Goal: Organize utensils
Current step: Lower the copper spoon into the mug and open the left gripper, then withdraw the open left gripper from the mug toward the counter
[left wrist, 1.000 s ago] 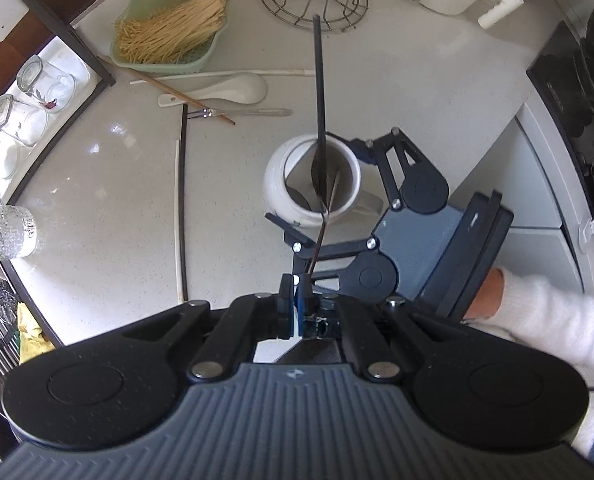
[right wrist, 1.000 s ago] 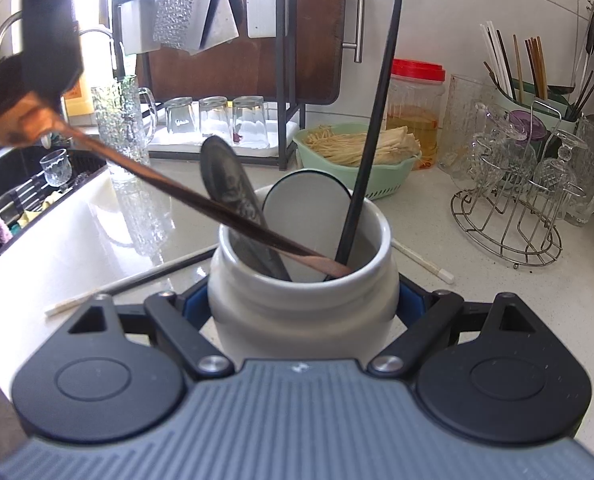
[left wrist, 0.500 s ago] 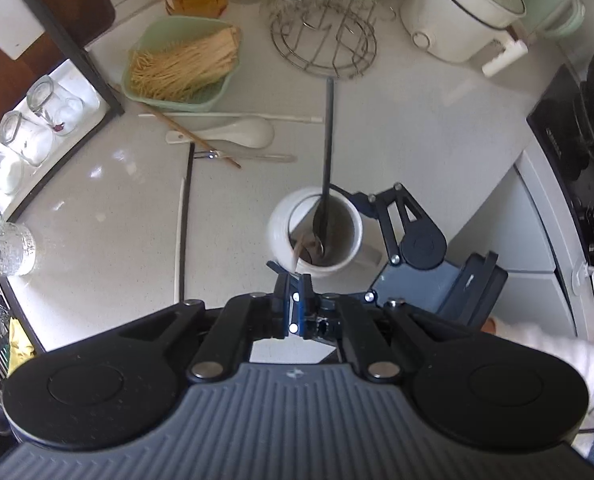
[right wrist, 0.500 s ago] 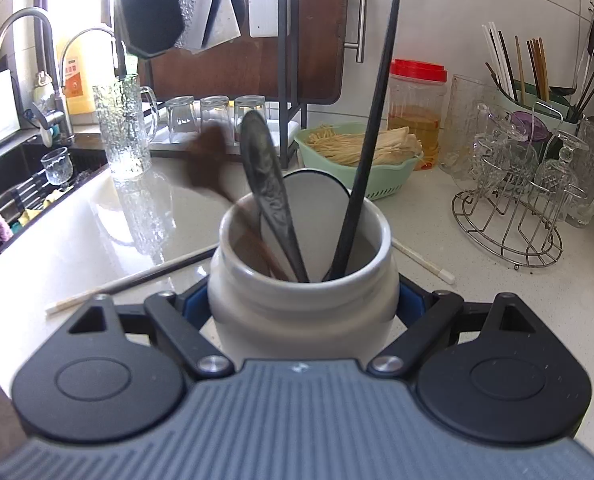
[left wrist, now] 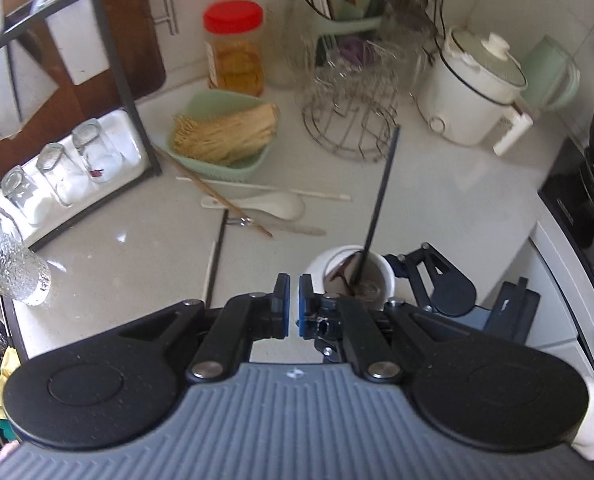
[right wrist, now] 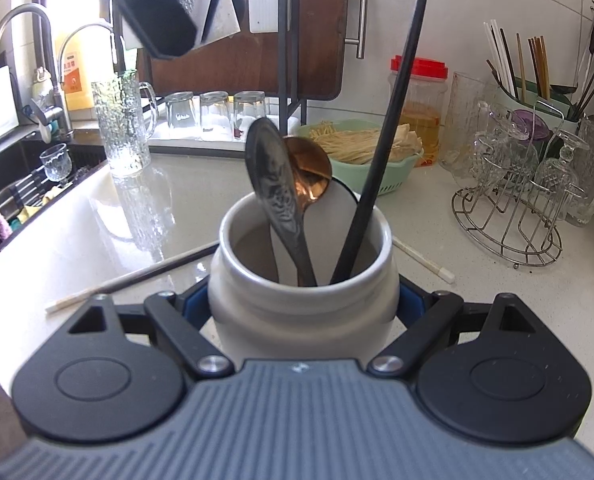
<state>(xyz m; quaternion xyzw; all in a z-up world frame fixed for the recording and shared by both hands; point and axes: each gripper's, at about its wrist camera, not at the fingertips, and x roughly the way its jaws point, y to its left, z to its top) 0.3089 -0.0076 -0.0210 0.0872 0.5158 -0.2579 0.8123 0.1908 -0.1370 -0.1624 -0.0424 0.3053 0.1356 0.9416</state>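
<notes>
One more spoon — copper spoon (right wrist: 311, 172) — now inside jar (right wrist: 303, 304).

White jar (right wrist: 303, 312), copper spoon (right wrist: 309, 176), embossed dark spoon (right wrist: 271, 176), black chopstick (right wrist: 393, 132), mint-green basket (left wrist: 233, 128).

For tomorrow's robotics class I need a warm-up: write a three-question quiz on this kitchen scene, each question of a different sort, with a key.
1. True or false: the right gripper is clamped on the white jar.
2. Which is in the jar? A) copper spoon B) white ceramic spoon C) wooden chopstick
3. What does the left gripper hold?

Key: 1 true; 2 A; 3 nothing, and its jaws are nearly shut.
</notes>
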